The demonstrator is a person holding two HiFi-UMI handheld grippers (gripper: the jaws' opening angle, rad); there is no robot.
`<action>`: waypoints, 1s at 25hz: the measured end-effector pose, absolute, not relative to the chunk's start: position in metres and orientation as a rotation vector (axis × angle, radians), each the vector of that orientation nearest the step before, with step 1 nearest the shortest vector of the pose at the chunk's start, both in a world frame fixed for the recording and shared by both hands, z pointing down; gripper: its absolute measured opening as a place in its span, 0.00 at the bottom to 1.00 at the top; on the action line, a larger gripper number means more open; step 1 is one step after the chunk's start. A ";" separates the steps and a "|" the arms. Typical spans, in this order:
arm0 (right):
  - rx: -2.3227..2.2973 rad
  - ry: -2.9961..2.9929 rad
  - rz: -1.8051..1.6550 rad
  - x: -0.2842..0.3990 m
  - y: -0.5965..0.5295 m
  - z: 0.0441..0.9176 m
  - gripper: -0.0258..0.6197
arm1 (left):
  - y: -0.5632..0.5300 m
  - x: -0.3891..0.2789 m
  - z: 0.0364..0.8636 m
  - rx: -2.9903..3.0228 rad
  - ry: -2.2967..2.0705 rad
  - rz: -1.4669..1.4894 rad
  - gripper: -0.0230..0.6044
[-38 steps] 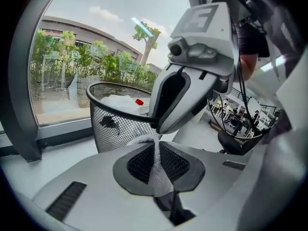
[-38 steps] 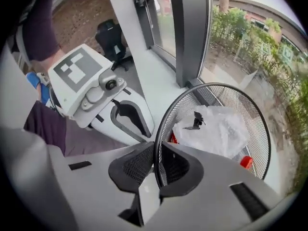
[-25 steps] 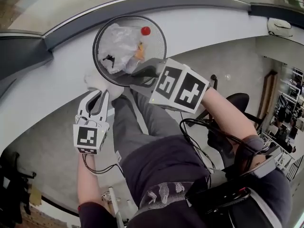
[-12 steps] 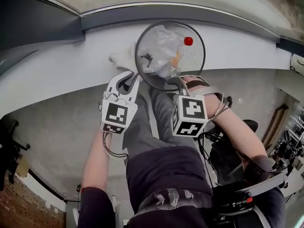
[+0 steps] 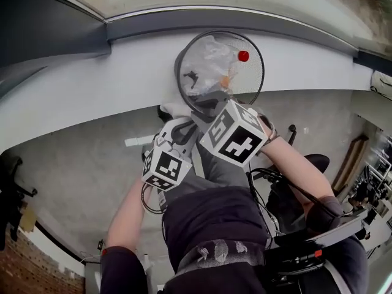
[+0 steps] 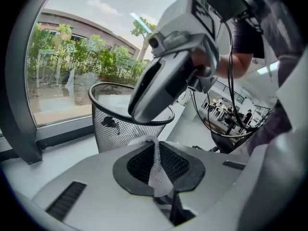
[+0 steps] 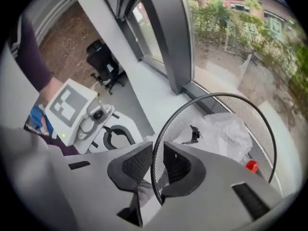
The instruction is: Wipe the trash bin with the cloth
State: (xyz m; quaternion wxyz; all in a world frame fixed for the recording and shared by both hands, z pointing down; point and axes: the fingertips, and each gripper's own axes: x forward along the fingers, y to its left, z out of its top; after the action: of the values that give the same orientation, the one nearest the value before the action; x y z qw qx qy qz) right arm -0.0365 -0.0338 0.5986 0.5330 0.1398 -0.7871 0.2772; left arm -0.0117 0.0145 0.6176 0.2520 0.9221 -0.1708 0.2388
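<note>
The trash bin (image 5: pixel 252 81) is set at the front edge of the white sill (image 5: pixel 104 84), below the dark window frame (image 5: pixel 55 38). Bare sill is seen on both sides of it, and grey floor (image 5: pixel 73 176) in front. Crumpled plastic (image 5: pixel 211 57) and a red cap (image 5: pixel 244 56) are seen inside. The left gripper (image 6: pixel 157 153) is clamped on the white cloth (image 6: pixel 158 177), just beside the bin's near wall. The right gripper (image 7: pixel 156 160) is set steeply down over the near rim. Its jaws have just been closing, and the rim and mesh are pinched between them.
</note>
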 end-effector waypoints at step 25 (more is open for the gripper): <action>0.724 -2.413 1.089 -0.047 -0.088 0.377 0.14 | -0.129 -0.218 0.601 2.043 -1.109 0.794 0.32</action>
State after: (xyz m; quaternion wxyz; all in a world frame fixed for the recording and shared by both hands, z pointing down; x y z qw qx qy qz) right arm -0.0472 -0.0880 0.3765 0.1970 0.2584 -0.8620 0.3890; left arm -0.2182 -0.1289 0.6006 0.3359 0.7835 -0.4252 0.3043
